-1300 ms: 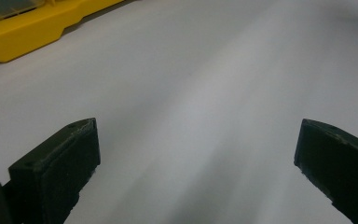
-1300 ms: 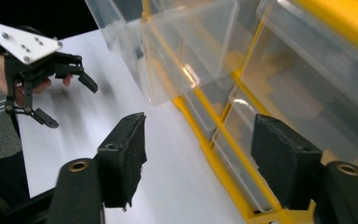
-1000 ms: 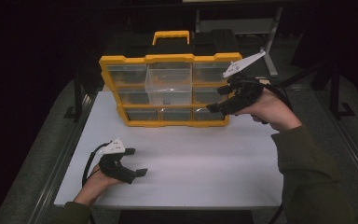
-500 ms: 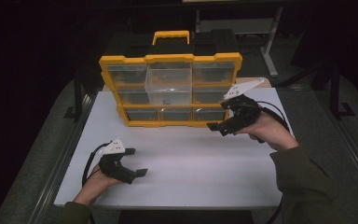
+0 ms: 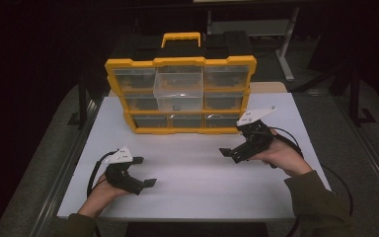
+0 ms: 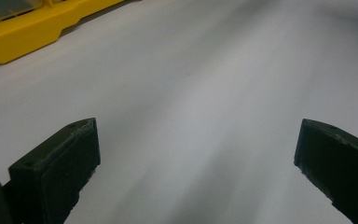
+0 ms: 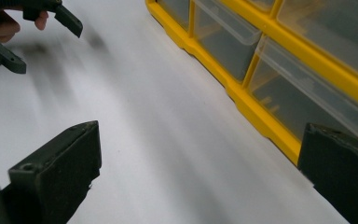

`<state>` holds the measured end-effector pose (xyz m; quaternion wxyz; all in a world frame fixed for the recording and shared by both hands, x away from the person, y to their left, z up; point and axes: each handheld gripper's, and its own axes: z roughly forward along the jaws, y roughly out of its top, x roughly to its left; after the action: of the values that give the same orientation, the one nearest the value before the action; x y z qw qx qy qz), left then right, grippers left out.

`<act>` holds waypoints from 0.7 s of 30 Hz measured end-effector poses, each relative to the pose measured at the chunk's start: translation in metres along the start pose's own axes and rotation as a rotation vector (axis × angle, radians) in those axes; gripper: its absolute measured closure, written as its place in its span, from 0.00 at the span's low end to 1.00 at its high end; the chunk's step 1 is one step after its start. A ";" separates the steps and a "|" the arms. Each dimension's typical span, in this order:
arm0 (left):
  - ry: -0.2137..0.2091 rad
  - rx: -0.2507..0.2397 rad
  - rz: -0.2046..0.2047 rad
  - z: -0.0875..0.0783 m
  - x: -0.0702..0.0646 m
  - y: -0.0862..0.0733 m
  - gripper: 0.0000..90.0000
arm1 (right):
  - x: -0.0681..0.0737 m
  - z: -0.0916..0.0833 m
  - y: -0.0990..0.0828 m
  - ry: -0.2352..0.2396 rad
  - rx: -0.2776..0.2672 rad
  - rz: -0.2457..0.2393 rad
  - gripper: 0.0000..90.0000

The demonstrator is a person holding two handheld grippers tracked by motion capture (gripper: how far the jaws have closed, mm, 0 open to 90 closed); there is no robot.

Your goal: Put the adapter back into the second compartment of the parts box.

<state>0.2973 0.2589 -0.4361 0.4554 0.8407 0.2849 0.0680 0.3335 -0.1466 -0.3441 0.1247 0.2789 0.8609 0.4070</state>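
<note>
Resting low over the white table top [image 5: 197, 182], the left gripper [image 5: 143, 173] sits at about 7 o'clock on the surface, jaws spread wide and empty. In the left gripper view the two black jaws frame bare white surface, with the yellow base of the organizer at 11 o'clock. The left hand [image 5: 101, 192] wraps the body from behind; the cable [image 5: 93, 175] loops out at 9 o'clock of the gripper.

The right gripper [image 5: 233, 148] hangs at about 3 o'clock on the table, jaws apart and holding nothing, pointed toward 9 o'clock. The right hand [image 5: 284, 158] grips it from the 3 o'clock side. A grey three-cornered plate [image 5: 254, 116] tops it.

The yellow drawer organizer [image 5: 180, 131] stands upright at 12 o'clock, near the table's far edge, clear of both grippers. Its centre drawer [image 5: 179, 91] protrudes forward of the other clear drawers. In the right gripper view the organizer's lower drawers [image 7: 223, 35] lie at 1 o'clock, just beside the right jaw; the left gripper shows at 10 o'clock.
</note>
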 end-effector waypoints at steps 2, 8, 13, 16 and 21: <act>0.000 0.003 0.003 0.000 0.000 0.000 0.00 | 0.001 0.002 -0.005 -0.001 -0.006 -0.001 0.00; -0.001 0.000 -0.001 -0.001 0.000 0.000 0.00 | 0.006 0.008 -0.025 -0.030 -0.022 0.001 0.00; -0.001 0.003 0.004 -0.001 0.000 0.000 0.00 | 0.006 0.012 -0.043 -0.045 -0.031 0.034 0.00; -0.002 0.003 0.003 -0.001 0.000 0.000 0.00 | 0.004 0.014 -0.054 -0.038 -0.027 0.052 0.00; -0.003 0.003 0.004 0.000 -0.001 0.000 0.00 | 0.004 0.012 -0.069 -0.053 -0.047 0.072 0.00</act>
<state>0.2967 0.2588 -0.4363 0.4546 0.8419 0.2829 0.0673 0.3091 -0.1717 -0.4046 0.1391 0.3172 0.8368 0.4240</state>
